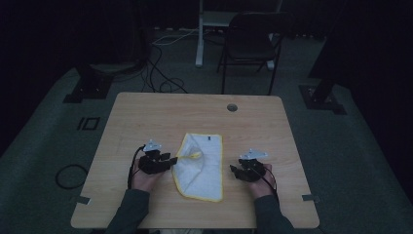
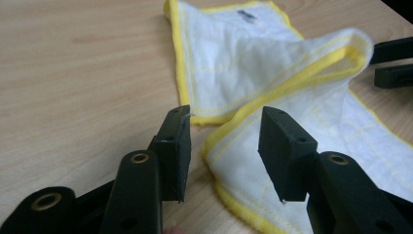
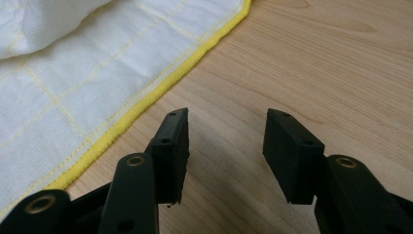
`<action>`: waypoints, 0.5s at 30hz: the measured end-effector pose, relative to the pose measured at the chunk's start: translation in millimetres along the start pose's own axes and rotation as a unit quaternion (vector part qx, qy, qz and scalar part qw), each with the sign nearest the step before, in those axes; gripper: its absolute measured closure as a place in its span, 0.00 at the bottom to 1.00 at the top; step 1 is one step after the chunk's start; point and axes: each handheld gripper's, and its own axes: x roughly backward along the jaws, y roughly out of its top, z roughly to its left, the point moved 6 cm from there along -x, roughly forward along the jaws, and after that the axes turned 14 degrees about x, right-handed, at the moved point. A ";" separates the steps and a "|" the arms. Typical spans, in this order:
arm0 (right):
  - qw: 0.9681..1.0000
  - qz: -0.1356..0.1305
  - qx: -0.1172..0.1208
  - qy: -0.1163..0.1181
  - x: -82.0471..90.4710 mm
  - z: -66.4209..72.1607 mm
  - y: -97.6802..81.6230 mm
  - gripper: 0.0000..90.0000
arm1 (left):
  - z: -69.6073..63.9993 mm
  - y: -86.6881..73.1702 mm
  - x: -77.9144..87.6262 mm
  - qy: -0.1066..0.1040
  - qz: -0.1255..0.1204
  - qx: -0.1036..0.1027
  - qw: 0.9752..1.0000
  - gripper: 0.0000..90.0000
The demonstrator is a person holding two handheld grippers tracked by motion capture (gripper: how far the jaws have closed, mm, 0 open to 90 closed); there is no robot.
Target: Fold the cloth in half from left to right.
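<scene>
lying on table (image 1: 146, 117): white cloth (image 1: 207, 170), yellow hem, corner folded over; both jaws spread.

The dark tag on the cloth (image 2: 272, 63) is too blurred to read.

A white cloth (image 1: 204, 165) with a bright yellow stitched border and a faint grid of thin yellow lines (a small dark label sits near its far edge) lies on a light tan wood-grain desk (image 1: 146, 117). The left hand-held gripper (image 2: 224, 146) and right hand-held gripper (image 3: 226, 151) are matte black with small brass-coloured rivets.
</scene>
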 end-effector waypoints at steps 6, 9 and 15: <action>1.000 -0.001 0.000 -0.001 0.4 -0.8 -0.1 0.58 | 4.3 -3.4 -10.0 -0.016 0.013 0.004 1.000 0.55; 1.000 -0.002 0.000 -0.001 0.5 -0.9 0.0 0.58 | 4.4 -6.0 -13.9 -0.016 0.023 0.007 1.000 0.55; 1.000 -0.001 0.000 -0.001 0.3 -0.2 0.1 0.58 | 0.6 -11.4 -17.4 -0.019 0.039 0.005 0.999 0.68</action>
